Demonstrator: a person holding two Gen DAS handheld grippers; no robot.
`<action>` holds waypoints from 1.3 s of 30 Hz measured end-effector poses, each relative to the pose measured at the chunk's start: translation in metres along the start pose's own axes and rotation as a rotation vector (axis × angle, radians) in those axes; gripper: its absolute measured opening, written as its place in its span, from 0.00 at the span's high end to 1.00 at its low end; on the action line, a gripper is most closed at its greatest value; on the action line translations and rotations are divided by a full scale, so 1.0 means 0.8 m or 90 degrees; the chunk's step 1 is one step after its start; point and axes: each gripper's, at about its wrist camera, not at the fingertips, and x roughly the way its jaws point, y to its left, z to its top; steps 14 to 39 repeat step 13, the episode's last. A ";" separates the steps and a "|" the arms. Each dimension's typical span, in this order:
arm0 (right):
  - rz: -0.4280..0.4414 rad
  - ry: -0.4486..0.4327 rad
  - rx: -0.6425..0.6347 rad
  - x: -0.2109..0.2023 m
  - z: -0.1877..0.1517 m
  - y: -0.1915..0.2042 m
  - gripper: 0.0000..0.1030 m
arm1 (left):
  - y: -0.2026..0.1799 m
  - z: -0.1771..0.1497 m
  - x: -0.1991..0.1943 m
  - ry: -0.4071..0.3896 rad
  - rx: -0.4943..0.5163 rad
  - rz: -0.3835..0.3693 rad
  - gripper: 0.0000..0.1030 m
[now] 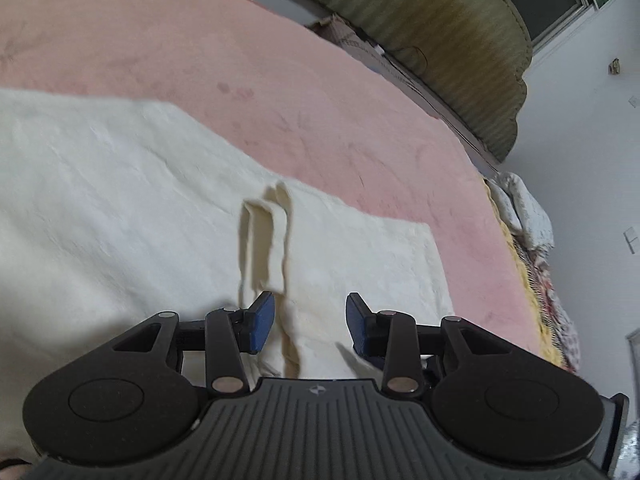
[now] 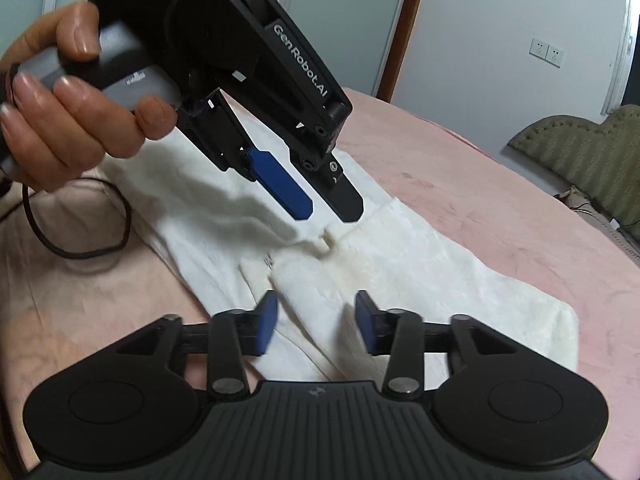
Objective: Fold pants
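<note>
White pants (image 1: 120, 208) lie spread on a pink blanket (image 1: 200, 60); they also show in the right wrist view (image 2: 420, 256). My left gripper (image 1: 310, 322) is open just above the waistband, over a belt loop (image 1: 264, 236). In the right wrist view the left gripper (image 2: 330, 210) points down at the waistband, open, not touching cloth. My right gripper (image 2: 316, 322) is open and empty, low over the waistband edge near the fly.
The pink blanket (image 2: 500, 184) covers a bed. An olive green padded headboard (image 1: 452, 48) stands behind, also in the right wrist view (image 2: 592, 148). A black cable (image 2: 80, 248) loops on the blanket at left. Patterned bedding (image 1: 536, 240) hangs at the bed's edge.
</note>
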 end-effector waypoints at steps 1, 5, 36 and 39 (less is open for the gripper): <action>-0.007 0.003 -0.005 0.001 -0.002 0.000 0.50 | 0.002 -0.002 0.007 0.012 -0.010 -0.003 0.58; -0.009 -0.001 -0.023 0.005 -0.001 0.007 0.50 | 0.014 -0.009 0.026 0.052 -0.066 -0.043 0.59; 0.012 -0.027 0.054 0.023 -0.001 -0.014 0.75 | 0.018 -0.005 0.018 0.035 -0.101 -0.053 0.48; 0.012 -0.027 0.054 0.023 -0.001 -0.014 0.75 | 0.018 -0.005 0.018 0.035 -0.101 -0.053 0.48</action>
